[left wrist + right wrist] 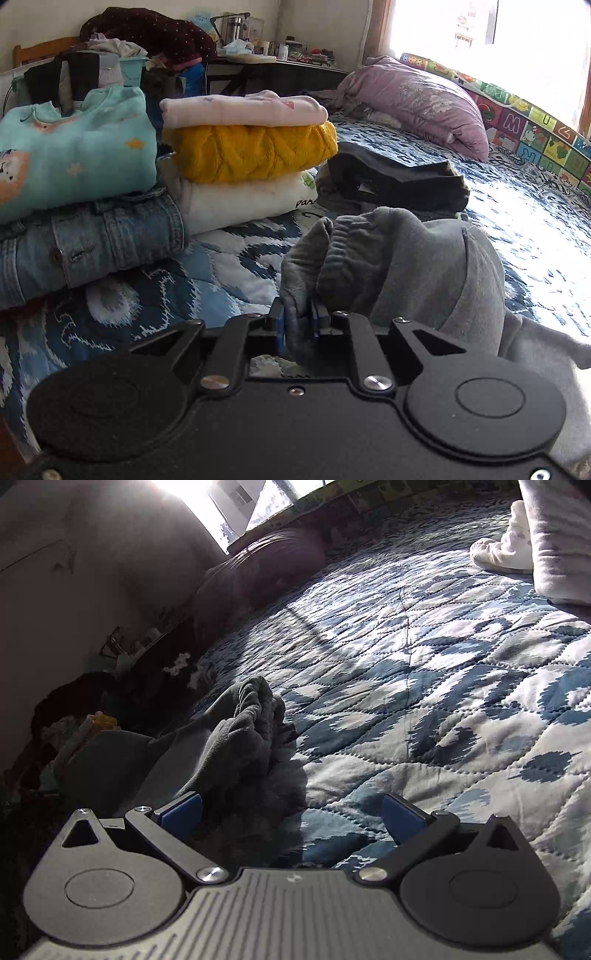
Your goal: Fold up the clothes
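- left gripper: jaws closed tight on a bunched edge of the grey garment, lower centre of the left wrist view; the pinch looks meant to lift or carry that edge over for a fold
- right gripper: jaws spread wide, holding nothing, low over the bed quilt; judged to be waiting to take a second corner
- grey garment: soft fleece-like cloth, ribbed elastic band showing, crumpled in a mound on the quilt, left of centre in the right wrist view; not yet flat or folded
- folded stack: pink, yellow knit and white pieces piled in the upper middle of the left wrist view, beside a teal top on denim; apparently finished work, set clear of the folding area
- purple pillow: upper right, well apart from the garment
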`<action>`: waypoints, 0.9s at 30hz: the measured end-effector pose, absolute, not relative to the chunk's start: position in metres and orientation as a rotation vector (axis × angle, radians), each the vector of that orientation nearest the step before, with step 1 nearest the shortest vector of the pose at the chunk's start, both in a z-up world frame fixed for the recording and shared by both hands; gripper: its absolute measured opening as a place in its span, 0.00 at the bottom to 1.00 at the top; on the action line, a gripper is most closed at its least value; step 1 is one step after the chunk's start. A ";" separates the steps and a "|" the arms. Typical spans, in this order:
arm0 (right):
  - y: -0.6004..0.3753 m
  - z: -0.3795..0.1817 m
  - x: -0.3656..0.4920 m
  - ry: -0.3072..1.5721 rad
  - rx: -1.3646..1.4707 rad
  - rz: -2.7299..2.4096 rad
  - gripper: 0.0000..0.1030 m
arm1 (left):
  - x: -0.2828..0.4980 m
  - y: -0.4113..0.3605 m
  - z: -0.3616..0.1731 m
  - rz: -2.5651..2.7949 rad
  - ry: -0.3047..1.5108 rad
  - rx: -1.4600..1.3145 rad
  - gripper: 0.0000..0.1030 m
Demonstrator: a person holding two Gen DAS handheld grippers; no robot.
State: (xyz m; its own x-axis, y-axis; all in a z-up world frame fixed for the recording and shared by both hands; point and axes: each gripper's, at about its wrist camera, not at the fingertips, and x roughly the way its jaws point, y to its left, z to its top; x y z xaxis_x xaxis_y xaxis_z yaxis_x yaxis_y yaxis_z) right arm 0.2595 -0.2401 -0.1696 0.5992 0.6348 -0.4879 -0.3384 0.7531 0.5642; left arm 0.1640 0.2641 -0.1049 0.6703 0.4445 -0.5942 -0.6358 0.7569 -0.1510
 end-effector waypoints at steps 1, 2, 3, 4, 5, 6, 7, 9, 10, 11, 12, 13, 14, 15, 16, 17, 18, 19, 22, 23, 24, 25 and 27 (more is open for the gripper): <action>-0.240 -0.169 0.260 0.731 0.442 0.586 1.00 | 0.161 0.266 -0.105 0.655 0.567 -0.369 0.20; -0.239 -0.169 0.260 0.731 0.441 0.586 1.00 | 0.158 0.265 -0.104 0.686 0.574 -0.350 0.21; -0.239 -0.169 0.260 0.731 0.440 0.586 1.00 | 0.157 0.262 -0.102 0.693 0.577 -0.339 0.22; -0.239 -0.169 0.260 0.731 0.439 0.587 1.00 | 0.152 0.259 -0.100 0.686 0.572 -0.342 0.24; -0.239 -0.169 0.260 0.731 0.439 0.587 1.00 | 0.146 0.256 -0.096 0.680 0.562 -0.344 0.24; -0.239 -0.169 0.260 0.731 0.438 0.588 1.00 | 0.141 0.252 -0.093 0.675 0.551 -0.345 0.27; -0.239 -0.169 0.260 0.732 0.438 0.589 1.00 | 0.135 0.248 -0.089 0.670 0.541 -0.347 0.35; -0.240 -0.168 0.260 0.732 0.444 0.593 1.00 | 0.127 0.242 -0.084 0.639 0.507 -0.384 0.50; -0.241 -0.168 0.260 0.731 0.451 0.594 1.00 | 0.124 0.237 -0.081 0.622 0.492 -0.406 0.52; -0.242 -0.168 0.260 0.731 0.463 0.595 1.00 | 0.120 0.231 -0.078 0.601 0.479 -0.427 0.52; -0.242 -0.168 0.261 0.731 0.474 0.595 1.00 | 0.118 0.224 -0.077 0.577 0.470 -0.451 0.54; -0.243 -0.169 0.261 0.731 0.485 0.594 1.00 | 0.117 0.217 -0.075 0.552 0.463 -0.477 0.57; -0.244 -0.169 0.262 0.731 0.498 0.594 1.00 | 0.116 0.211 -0.076 0.523 0.459 -0.504 0.58; -0.245 -0.169 0.262 0.731 0.510 0.594 1.00 | 0.120 0.204 -0.077 0.489 0.465 -0.536 0.60; -0.246 -0.169 0.263 0.732 0.524 0.594 1.00 | 0.124 0.198 -0.078 0.465 0.473 -0.558 0.61; -0.246 -0.169 0.263 0.732 0.536 0.596 1.00 | 0.128 0.193 -0.081 0.440 0.484 -0.575 0.61; -0.246 -0.169 0.264 0.732 0.549 0.599 0.99 | 0.132 0.187 -0.085 0.417 0.492 -0.587 0.62; -0.246 -0.169 0.265 0.731 0.559 0.600 0.99 | 0.137 0.181 -0.090 0.398 0.504 -0.597 0.63; -0.244 -0.172 0.270 0.737 0.607 0.616 0.83 | 0.149 0.167 -0.105 0.355 0.533 -0.618 0.63; -0.243 -0.173 0.272 0.745 0.631 0.621 0.81 | 0.151 0.164 -0.110 0.350 0.539 -0.631 0.63; -0.241 -0.176 0.275 0.753 0.657 0.626 0.81 | 0.153 0.162 -0.115 0.340 0.543 -0.647 0.63; -0.237 -0.177 0.278 0.759 0.681 0.634 0.81 | 0.154 0.160 -0.121 0.334 0.549 -0.664 0.63; -0.229 -0.178 0.283 0.769 0.710 0.654 0.85 | 0.154 0.160 -0.130 0.335 0.555 -0.682 0.64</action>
State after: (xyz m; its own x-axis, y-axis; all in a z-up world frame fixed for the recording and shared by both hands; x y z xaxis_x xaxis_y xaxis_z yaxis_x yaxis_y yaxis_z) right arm 0.2834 -0.2290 -0.1784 0.5516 0.7405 -0.3840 -0.2605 0.5902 0.7641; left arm 0.1535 0.1596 -0.1296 0.8050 0.1120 -0.5826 -0.4635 0.7317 -0.4998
